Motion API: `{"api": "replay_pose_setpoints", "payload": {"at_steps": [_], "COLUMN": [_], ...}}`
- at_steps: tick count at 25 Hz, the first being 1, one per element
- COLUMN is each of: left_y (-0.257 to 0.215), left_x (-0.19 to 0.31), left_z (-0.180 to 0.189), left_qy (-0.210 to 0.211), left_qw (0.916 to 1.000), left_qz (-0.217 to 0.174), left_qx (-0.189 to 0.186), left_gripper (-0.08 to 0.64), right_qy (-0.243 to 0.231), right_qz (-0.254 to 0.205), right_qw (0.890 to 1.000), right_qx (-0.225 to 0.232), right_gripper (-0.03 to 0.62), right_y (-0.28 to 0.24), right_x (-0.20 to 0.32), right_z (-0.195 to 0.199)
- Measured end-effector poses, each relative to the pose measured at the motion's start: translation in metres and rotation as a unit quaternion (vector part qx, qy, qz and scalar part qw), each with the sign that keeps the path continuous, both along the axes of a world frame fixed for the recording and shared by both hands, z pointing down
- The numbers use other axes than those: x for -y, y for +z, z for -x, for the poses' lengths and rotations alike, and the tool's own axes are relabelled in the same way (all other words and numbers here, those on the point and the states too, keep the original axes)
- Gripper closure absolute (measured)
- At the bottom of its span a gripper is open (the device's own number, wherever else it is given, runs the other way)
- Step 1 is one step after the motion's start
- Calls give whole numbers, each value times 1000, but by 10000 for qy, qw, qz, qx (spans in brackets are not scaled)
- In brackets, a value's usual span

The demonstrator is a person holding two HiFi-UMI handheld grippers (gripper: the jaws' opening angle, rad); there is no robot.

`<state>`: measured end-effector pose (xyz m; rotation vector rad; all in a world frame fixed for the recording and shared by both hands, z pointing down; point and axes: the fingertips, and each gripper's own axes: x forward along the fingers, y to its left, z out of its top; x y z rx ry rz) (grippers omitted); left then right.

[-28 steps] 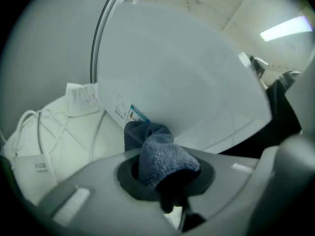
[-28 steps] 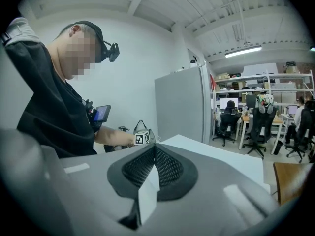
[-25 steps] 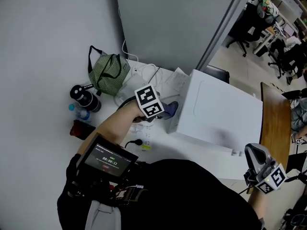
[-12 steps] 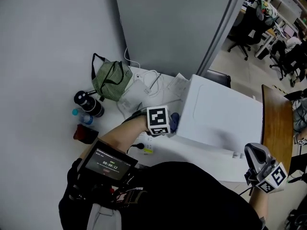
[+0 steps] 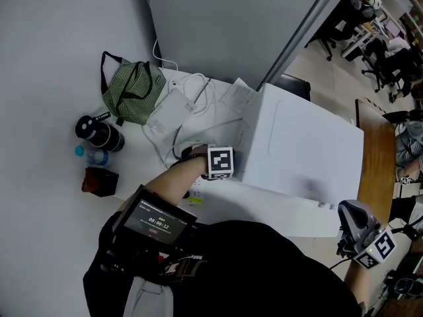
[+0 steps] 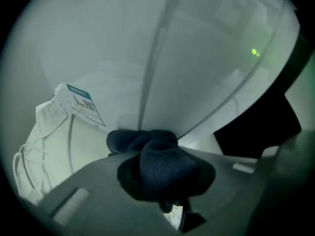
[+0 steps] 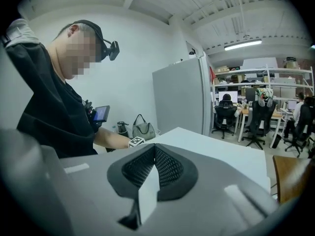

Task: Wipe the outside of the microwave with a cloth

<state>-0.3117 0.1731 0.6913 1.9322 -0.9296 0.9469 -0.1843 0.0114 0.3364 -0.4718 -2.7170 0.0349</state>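
Note:
The white microwave [image 5: 304, 157] stands on the white table, and its top [image 7: 211, 149] also shows in the right gripper view. My left gripper [image 5: 231, 166] is at the microwave's left side wall, shut on a dark blue cloth [image 6: 160, 163]. The bunched cloth lies against the white wall [image 6: 197, 73] ahead of the jaws. In the head view the marker cube hides the cloth. My right gripper [image 5: 350, 215] hangs off the microwave's front right corner, its pads [image 7: 167, 166] closed together on nothing.
A green striped bag [image 5: 132, 91], a black bottle [image 5: 99, 134], a small water bottle [image 5: 89, 154] and a dark red box [image 5: 98, 180] sit left on the table. Papers and a white cable [image 5: 192, 104] lie behind the gripper. A wooden table [image 5: 373, 150] and office chairs [image 5: 337, 28] stand to the right.
My left gripper has moved right and down with the cloth, up against the microwave's left side. The head view has shifted. The right gripper has stayed put.

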Motion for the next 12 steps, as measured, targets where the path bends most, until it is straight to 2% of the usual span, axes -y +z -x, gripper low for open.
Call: {"api": "replay_pose_setpoints", "payload": {"at_steps": [4,7,9,12], "left_y": [29,34,19,-36], "left_x": [2,-5,-7,-4], "left_z": [8,11,11,17], "left_qy": [358,300,3,-823], "left_qw": [9977,9967,9975,9958], "left_qz": [298,522,524,117], "left_qx": [483,542,475,395], "left_gripper": [502,502,502,502], "right_qy": [12,-6,-61,-193], "right_qz": [-40,-17,24,138], "right_qw": [10000,9999,9993,9968], "right_qx": [10,165,361,762], "right_gripper": [588,588,588,588], "right_y": [-2,-4,-12,-29], "right_x": [-2,0,7,23], "right_z": [0,-5,-13,-32]}}
